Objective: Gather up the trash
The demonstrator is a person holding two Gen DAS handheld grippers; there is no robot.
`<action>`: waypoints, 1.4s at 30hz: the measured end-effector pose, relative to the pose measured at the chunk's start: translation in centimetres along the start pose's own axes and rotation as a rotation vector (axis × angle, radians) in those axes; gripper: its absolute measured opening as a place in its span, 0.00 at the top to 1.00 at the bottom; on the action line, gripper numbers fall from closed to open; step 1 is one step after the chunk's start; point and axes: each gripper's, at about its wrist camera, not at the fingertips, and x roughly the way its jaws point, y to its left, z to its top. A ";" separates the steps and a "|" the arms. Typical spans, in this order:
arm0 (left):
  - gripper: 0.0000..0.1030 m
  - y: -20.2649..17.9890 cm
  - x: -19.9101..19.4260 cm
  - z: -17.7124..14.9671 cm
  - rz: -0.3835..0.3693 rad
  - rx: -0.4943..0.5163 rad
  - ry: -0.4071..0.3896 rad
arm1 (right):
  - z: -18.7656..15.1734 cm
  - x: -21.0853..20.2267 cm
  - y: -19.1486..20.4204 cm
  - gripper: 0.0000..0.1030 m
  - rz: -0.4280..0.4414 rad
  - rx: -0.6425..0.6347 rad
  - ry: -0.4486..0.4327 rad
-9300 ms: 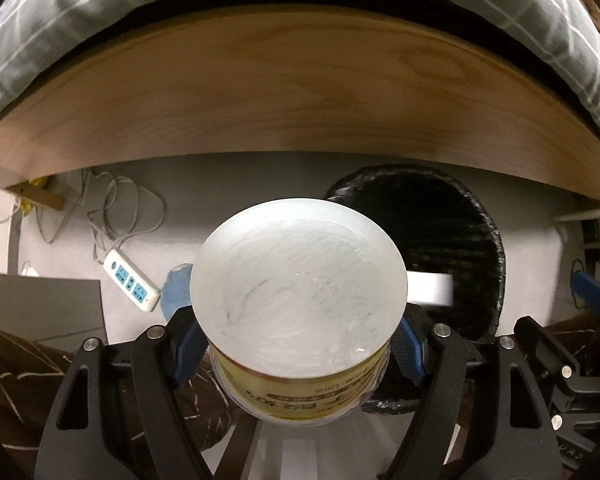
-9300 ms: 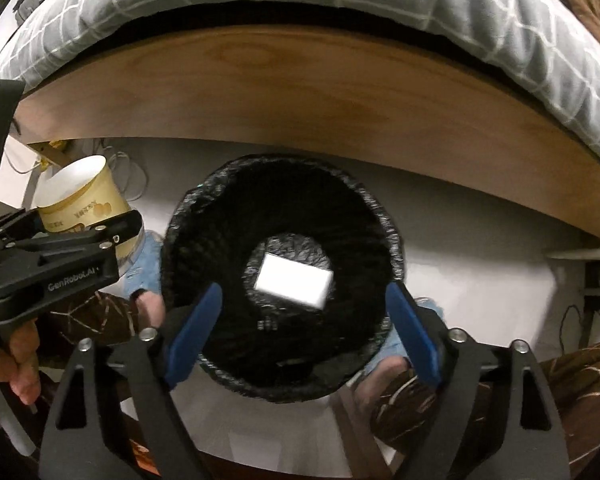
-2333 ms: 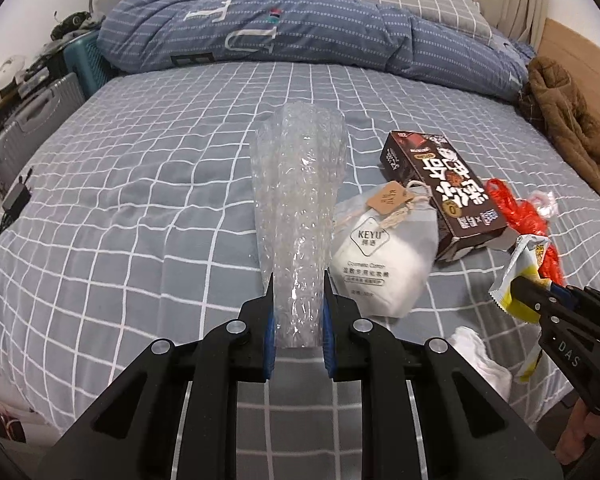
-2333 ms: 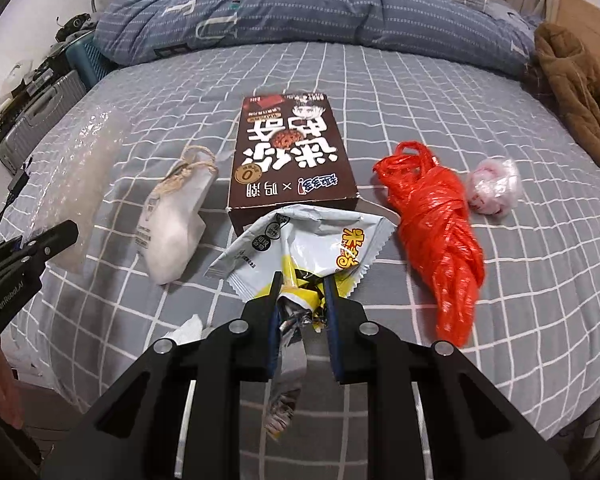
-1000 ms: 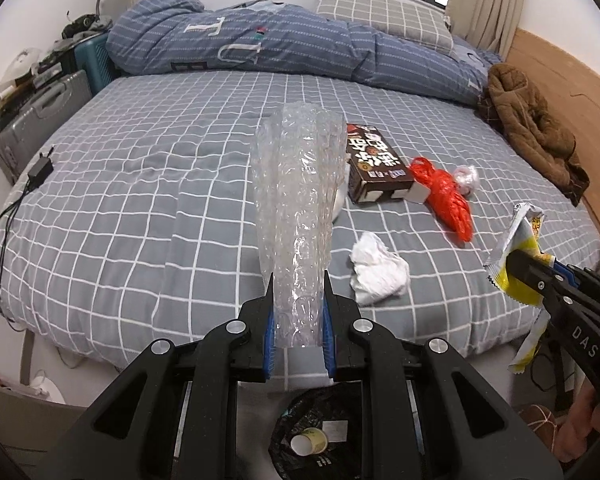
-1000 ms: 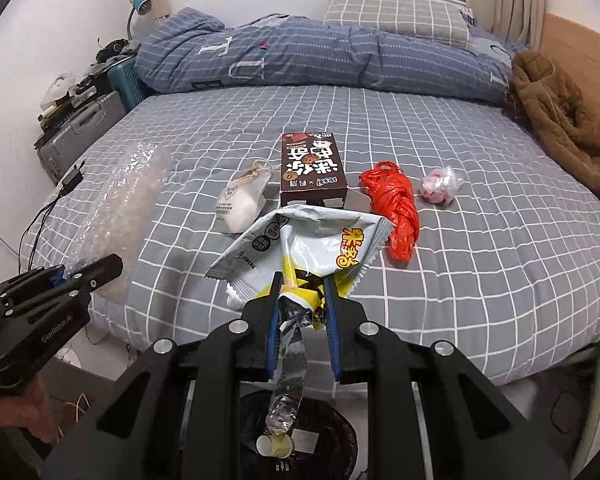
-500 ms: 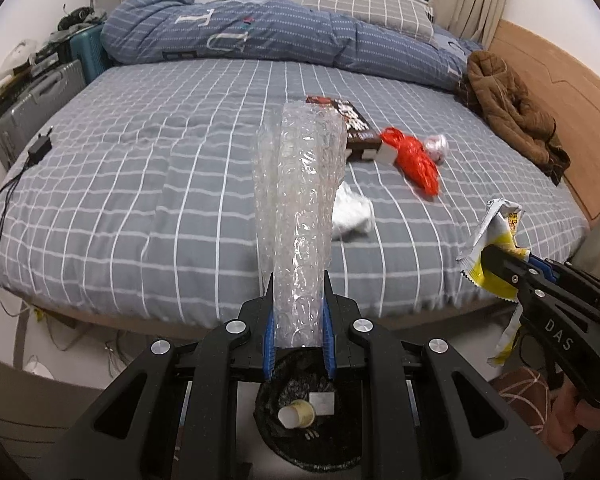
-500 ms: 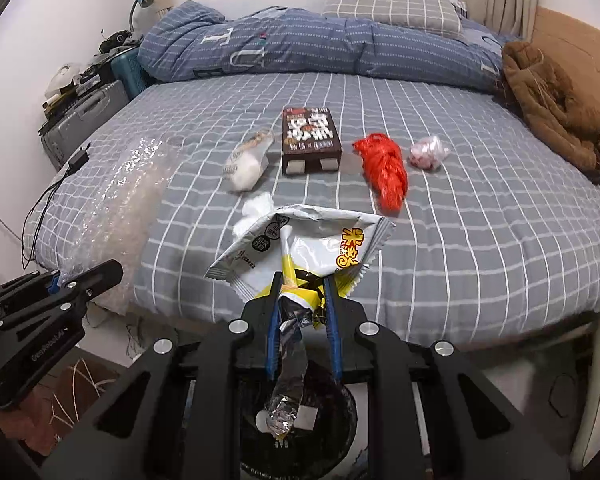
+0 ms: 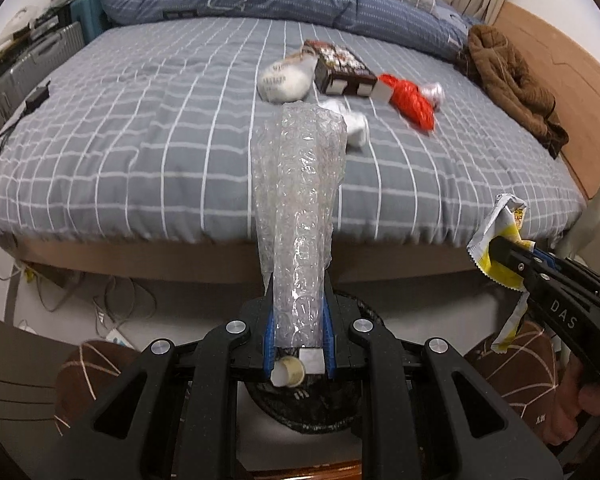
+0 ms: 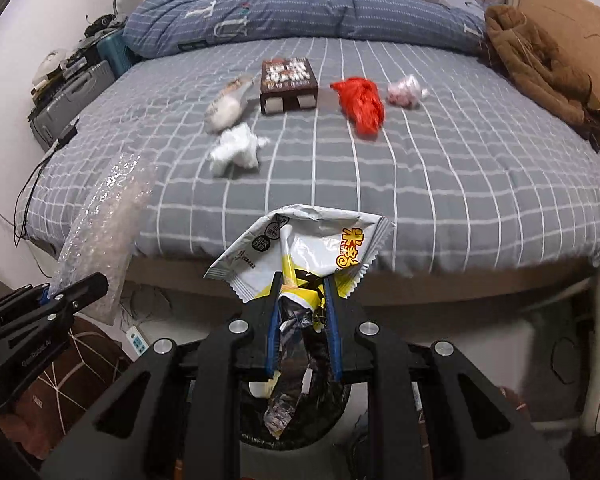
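Left gripper [image 9: 298, 340] pinches bubble wrap [image 9: 298, 200] | right gripper [image 10: 302, 328] pinches snack bag [image 10: 300, 244] | trash bin [image 9: 320, 412] sits right below both, so letting go should drop them in | more trash lies ahead on bed [image 10: 440, 184]

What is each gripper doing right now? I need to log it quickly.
Left gripper: shut on the bubble wrap.
Right gripper: shut on the snack wrapper.
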 end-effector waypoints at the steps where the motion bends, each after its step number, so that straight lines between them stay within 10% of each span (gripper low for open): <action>1: 0.83 -0.1 0.2 -0.3 0.000 -0.001 0.008 | -0.4 0.2 -0.1 0.82 -0.001 0.005 0.008; 42: 0.83 0.8 16.7 -8.8 0.055 0.011 0.368 | -9.1 14.2 0.5 0.82 -0.024 0.008 0.326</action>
